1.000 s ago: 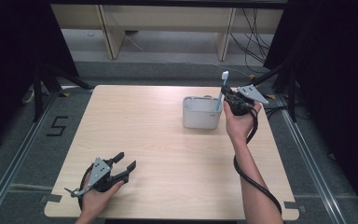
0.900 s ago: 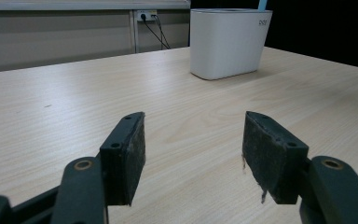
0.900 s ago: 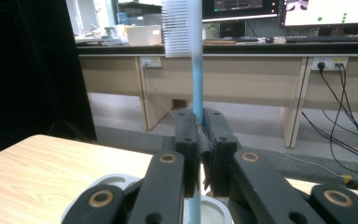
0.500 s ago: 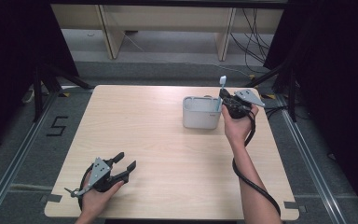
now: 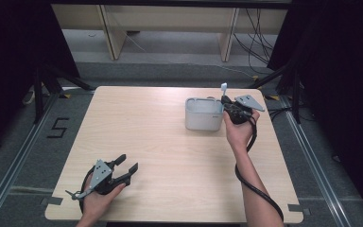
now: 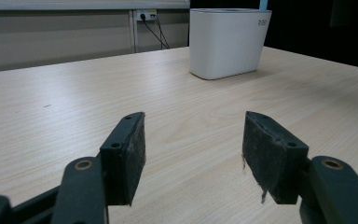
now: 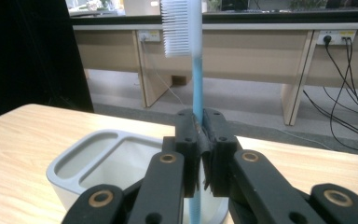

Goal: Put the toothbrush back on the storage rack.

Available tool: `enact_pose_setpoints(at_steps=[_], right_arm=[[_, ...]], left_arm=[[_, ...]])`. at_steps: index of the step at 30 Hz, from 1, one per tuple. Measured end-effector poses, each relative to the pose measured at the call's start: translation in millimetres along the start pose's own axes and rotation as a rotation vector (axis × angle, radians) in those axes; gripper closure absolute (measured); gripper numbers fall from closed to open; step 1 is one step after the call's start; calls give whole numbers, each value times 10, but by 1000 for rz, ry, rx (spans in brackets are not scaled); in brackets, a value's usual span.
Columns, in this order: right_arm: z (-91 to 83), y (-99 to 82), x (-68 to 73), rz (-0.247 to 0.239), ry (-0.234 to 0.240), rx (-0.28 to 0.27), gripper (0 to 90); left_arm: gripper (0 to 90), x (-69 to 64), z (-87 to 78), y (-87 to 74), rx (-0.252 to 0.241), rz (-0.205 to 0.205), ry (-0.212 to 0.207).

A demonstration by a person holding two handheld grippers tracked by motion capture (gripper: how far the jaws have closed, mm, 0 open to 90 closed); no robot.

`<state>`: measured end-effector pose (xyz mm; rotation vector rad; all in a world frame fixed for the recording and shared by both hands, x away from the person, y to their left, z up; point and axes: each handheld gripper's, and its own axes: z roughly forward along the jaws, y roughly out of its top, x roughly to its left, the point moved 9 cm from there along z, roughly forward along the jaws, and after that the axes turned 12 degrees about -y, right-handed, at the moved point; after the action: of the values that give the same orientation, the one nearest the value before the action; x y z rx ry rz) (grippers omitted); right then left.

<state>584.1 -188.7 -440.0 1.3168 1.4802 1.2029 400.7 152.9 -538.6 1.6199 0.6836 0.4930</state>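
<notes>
A white holder [image 5: 203, 113] with compartments stands right of the table's middle; it also rises ahead in the left gripper view [image 6: 228, 42]. My right gripper [image 5: 228, 103] hangs over the holder's right end, shut on a blue toothbrush [image 5: 224, 87]. In the right gripper view the jaws [image 7: 199, 135] pinch the upright handle of the toothbrush [image 7: 196, 60], white bristles on top, its lower end dipping toward the holder [image 7: 98, 158]. My left gripper [image 5: 125, 165] rests near the front left of the table, open, with nothing between its pads [image 6: 128, 154].
The wooden table [image 5: 160, 156] ends just behind the holder and right of my right hand. Cables trail from both grippers. Beyond the far edge are a grey floor, wooden furniture legs and wall sockets with wires.
The right hand has sunk a little with the toothbrush, bringing it lower over the holder's right end. The left gripper has kept still.
</notes>
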Motion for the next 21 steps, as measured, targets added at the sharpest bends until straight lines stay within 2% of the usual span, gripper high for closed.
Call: enact_pose_setpoints(at_steps=[2, 3, 7, 9, 11, 15, 20, 21], right_arm=[[11, -21, -13, -18, 3, 0, 859], [13, -33, -9, -2, -1, 1, 859], [24, -79, -24, -28, -3, 6, 858], [20, -106, -16, -13, -12, 16, 859], [33, -124, -19, -29, -1, 17, 859], [38, -144, -15, -14, -4, 21, 858], [46, -181, -25, -34, -9, 23, 858], [36, -201, -4, -5, -12, 39, 858]], left_arm=[[389, 0, 1, -1, 1, 0, 0], [389, -1, 1, -1, 1, 0, 0], [389, 0, 1, -1, 0, -2, 0], [389, 0, 1, -1, 1, 0, 0], [389, -2, 0, -1, 1, 0, 0], [389, 1, 2, -1, 1, -2, -1], [389, -1, 1, -1, 2, -2, -1], [389, 0, 1, -1, 1, -2, -1]])
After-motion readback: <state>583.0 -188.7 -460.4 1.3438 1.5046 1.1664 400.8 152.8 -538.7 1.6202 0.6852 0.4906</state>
